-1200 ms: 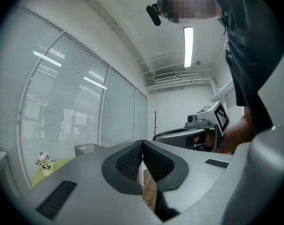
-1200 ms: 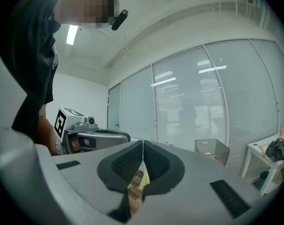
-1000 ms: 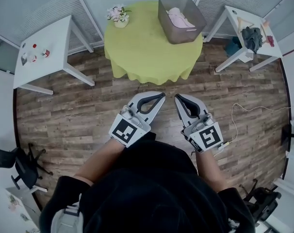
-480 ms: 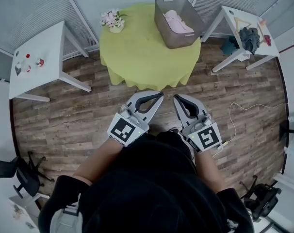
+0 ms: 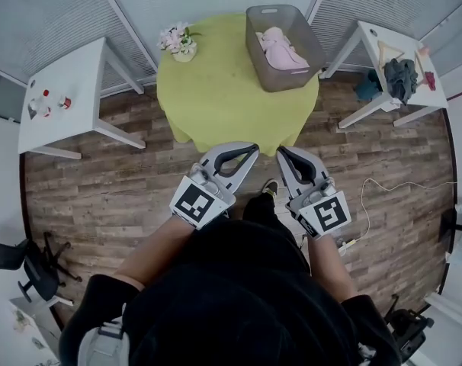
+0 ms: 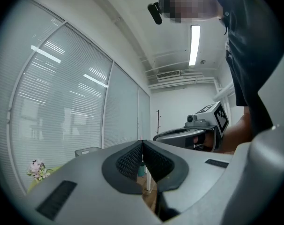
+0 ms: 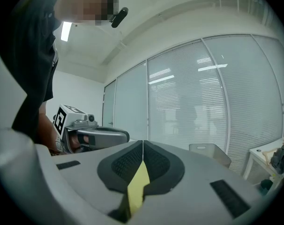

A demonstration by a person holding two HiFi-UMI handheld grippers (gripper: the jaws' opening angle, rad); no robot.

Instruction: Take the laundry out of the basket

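Laundry, a pink bundle, lies in the grey basket on the far side of the round green-clothed bench, ahead of the right tongs and a little to their right, well apart from both tools.

Over the last second the bench has drawn closer. Its near edge was clear of the tips a moment ago and now sits just beside them in the head view. A shoe has also come into sight on the wooden floor between the two tools. I take this as the person stepping toward the bench, with the reach not yet begun.

The tongs themselves have not altered. The left tongs are pressed together with nothing between the pads, as their own view shows. The right tongs are likewise pressed together and empty. The yellow-green strip below their tips looks like the bench cloth seen through the gap behind the pads, not something pinched.

From the right tongs the basket shows ahead and to the right. From the left tongs it shows ahead and to the left, with the flower pot further left.

For the task, this is still the approach. Nothing has been taken out, and the tongs will have to spread and cross most of the bench before they can grasp the cloth.
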